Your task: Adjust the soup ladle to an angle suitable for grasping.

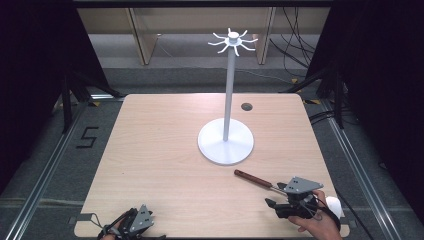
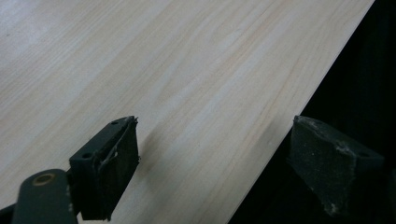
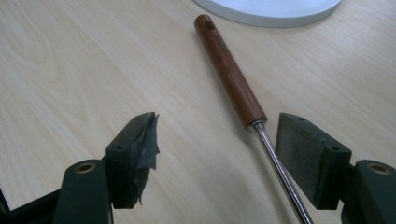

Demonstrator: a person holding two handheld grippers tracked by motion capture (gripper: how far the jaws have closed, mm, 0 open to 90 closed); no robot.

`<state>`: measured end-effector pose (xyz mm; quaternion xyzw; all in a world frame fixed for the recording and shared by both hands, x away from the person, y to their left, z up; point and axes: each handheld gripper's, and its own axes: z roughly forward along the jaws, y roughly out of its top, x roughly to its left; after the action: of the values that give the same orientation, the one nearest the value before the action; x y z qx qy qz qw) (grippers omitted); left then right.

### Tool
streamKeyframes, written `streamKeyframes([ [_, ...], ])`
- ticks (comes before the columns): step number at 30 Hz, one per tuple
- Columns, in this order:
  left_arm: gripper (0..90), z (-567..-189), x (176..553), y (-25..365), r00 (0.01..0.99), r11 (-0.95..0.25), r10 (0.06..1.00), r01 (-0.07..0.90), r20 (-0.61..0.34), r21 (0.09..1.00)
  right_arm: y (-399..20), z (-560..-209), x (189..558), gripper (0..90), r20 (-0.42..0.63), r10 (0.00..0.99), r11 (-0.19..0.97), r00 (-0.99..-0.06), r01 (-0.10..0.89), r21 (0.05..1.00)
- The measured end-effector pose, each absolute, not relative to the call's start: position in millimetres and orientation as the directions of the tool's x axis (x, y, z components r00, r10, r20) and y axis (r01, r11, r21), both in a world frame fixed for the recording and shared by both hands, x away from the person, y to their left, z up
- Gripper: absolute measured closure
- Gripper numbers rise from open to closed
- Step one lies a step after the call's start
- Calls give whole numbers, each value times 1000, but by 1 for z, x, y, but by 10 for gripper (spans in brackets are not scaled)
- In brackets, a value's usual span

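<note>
A utensil with a reddish-brown wooden handle (image 1: 251,178) (image 3: 228,70) and a thin metal shaft (image 3: 279,171) lies on the wooden table in front of a white stand. My right gripper (image 1: 271,204) (image 3: 215,147) is open at the front right; the shaft runs between its jaws, close to the right one, without being clamped. My left gripper (image 1: 122,220) (image 2: 215,163) is open at the table's front left edge, one jaw over the wood and the other past the edge, with nothing between them.
A white stand (image 1: 226,141) with a round base (image 3: 271,11), a tall pole and radiating hooks on top (image 1: 233,41) sits right of the table's centre. A dark round grommet (image 1: 246,106) is set in the table (image 1: 160,150) behind it.
</note>
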<state>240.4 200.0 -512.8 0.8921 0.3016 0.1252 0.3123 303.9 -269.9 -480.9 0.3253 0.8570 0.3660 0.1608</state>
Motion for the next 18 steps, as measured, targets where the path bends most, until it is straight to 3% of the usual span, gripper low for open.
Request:
streamKeyframes([
  [18, 153, -513, 241, 200, 787, -622, 616, 461, 32, 633, -266, -481, 305, 303, -45, 672, 534, -740, 441, 722],
])
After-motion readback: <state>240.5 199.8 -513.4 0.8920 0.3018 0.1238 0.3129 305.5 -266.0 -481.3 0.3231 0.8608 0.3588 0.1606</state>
